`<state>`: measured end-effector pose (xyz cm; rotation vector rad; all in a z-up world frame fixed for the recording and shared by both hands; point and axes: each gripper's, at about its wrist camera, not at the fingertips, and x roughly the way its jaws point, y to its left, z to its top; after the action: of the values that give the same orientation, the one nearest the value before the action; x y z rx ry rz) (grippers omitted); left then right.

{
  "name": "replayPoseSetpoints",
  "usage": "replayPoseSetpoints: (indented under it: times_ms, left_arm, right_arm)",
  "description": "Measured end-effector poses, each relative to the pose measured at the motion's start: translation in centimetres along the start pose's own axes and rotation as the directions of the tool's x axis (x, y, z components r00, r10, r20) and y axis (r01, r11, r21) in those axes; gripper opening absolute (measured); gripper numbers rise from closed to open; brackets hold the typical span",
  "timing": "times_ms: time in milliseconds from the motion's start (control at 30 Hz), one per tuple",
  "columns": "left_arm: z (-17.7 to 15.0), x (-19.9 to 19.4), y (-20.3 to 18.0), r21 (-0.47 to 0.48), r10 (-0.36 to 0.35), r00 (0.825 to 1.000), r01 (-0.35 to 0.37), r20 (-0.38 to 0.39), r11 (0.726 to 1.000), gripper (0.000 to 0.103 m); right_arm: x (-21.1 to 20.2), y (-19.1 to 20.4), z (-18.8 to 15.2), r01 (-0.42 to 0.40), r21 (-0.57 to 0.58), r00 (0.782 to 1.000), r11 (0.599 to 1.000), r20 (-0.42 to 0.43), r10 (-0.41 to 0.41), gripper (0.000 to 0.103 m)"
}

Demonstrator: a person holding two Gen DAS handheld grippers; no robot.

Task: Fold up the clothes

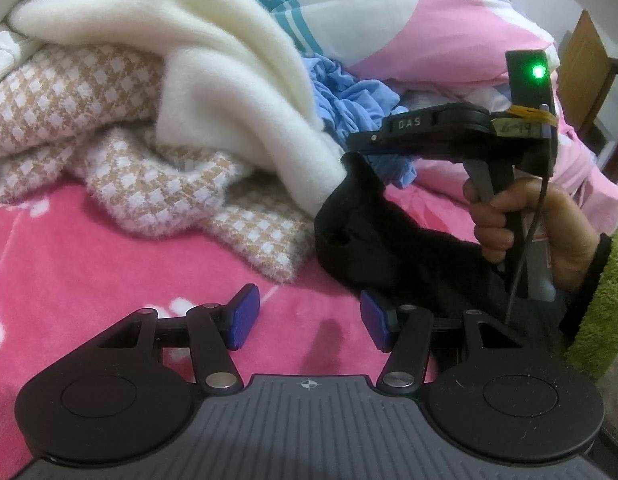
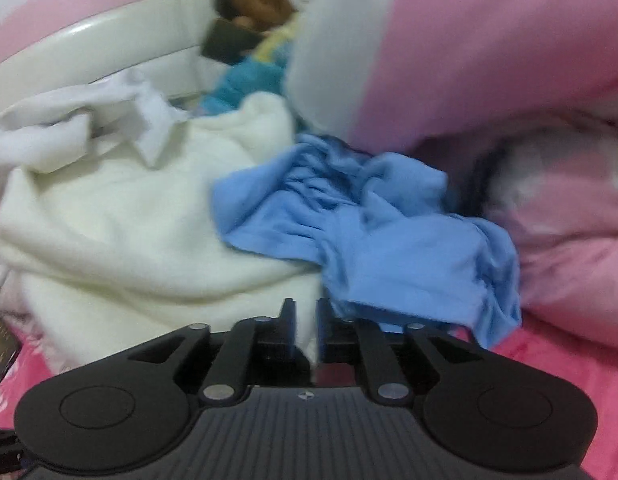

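A black garment (image 1: 381,236) hangs from my right gripper (image 1: 351,152), which is shut on its top edge in the left wrist view. My left gripper (image 1: 309,318) is open and empty, low over the pink blanket (image 1: 89,248), its right pad next to the black garment's lower edge. A cream fleece garment (image 1: 213,64) lies over a tan checked garment (image 1: 157,192). A crumpled blue garment (image 1: 345,100) lies behind. In the right wrist view my right gripper (image 2: 305,322) has its jaws close together, with the cream fleece (image 2: 121,232) and the blue garment (image 2: 389,224) ahead; the black garment is hidden there.
A pink and white duvet (image 1: 409,20) is heaped at the back. A white garment (image 2: 81,124) lies against the bed's headboard (image 2: 89,36). A child (image 2: 261,4) lies at the back. A wooden piece of furniture (image 1: 585,72) stands at the right.
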<state>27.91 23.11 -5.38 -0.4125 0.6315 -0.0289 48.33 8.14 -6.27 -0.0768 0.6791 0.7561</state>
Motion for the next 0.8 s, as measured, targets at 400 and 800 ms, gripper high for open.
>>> replayPoseSetpoints:
  times_ms: [400,800]
  left_arm:
    - [1.0,-1.9,3.2,-0.191,0.049,0.994,-0.030,0.093,0.981,0.056]
    - [1.7,-3.3,4.9,-0.266,0.081,0.986,-0.040,0.147,0.963,0.056]
  right_arm:
    - [-10.8,6.5,-4.8,-0.056,-0.343,0.997,0.937,-0.066,0.036,0.024]
    - [-7.2,9.0,-7.5,-0.113,-0.228,0.993,0.967,-0.069,0.100,0.003]
